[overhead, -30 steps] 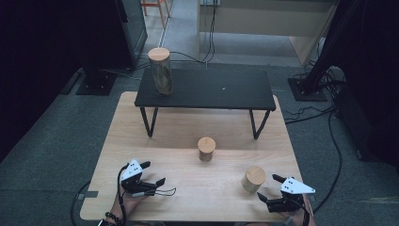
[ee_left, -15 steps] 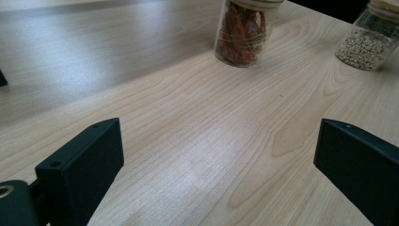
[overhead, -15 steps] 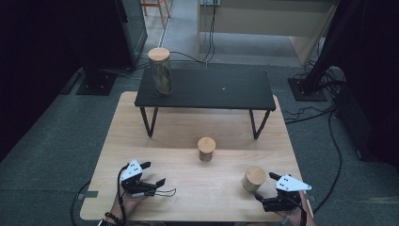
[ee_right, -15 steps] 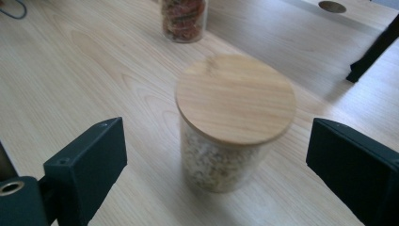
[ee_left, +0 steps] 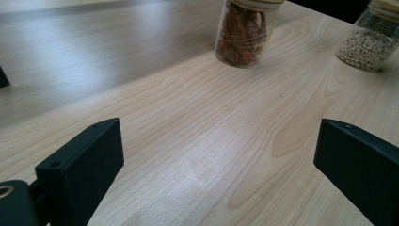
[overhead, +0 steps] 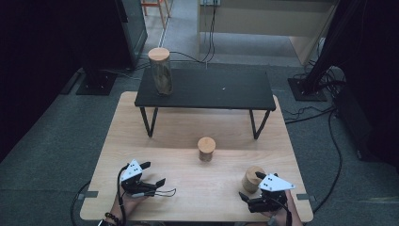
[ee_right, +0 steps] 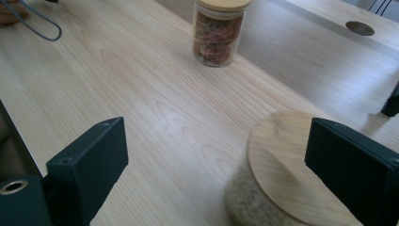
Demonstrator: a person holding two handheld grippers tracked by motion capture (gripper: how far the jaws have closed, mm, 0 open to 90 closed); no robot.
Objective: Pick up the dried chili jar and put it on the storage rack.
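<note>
Glass jar of pale grains with a round wooden lid [ee_right: 277,179] stands near the front right corner of the light wooden bench [overhead: 155,127], just ahead of the right claw [overhead: 249,186]. Seen along that claw, its two black jaws stand wide apart and grip nothing: the jar's lid sits low between them, closer to the right-hand jaw, with no pad pressing on it; the jaws have just been closing a little. In the high view the right claw hovers just beside the jar, its grey three-cornered plate on top. Farther out, mid-bench, stands a second glass jar with a wooden lid, holding reddish-brown pieces [overhead: 206,149]. The left claw [overhead: 153,174] rests near the front left edge, jaws spread wide over bare wood. Beyond, a black low shelf on thin legs [overhead: 211,89] carries a taller wooden-lidded glass jar [overhead: 161,70] at its left end.
</note>
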